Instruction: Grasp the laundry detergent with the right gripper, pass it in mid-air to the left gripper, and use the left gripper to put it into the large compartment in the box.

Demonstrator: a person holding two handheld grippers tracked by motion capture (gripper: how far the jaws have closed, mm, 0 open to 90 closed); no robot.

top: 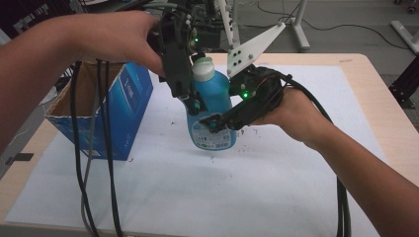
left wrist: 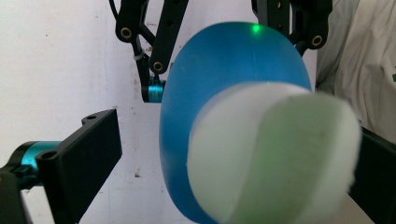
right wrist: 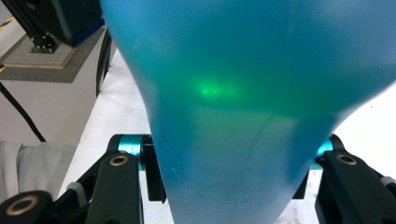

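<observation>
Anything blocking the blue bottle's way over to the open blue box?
Nothing visible does. The blue bottle, clamped low by the right hand-held gripper, hangs just right of the blue box, whose top is open. The left hand-held gripper is at the bottle's box-facing side, with its cables draped over the box.

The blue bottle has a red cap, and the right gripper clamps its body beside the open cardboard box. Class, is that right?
Not quite. The cap is white, not red, as the high view shows. The rest holds: the right gripper clamps the body of the blue bottle beside the open cardboard box.
</observation>
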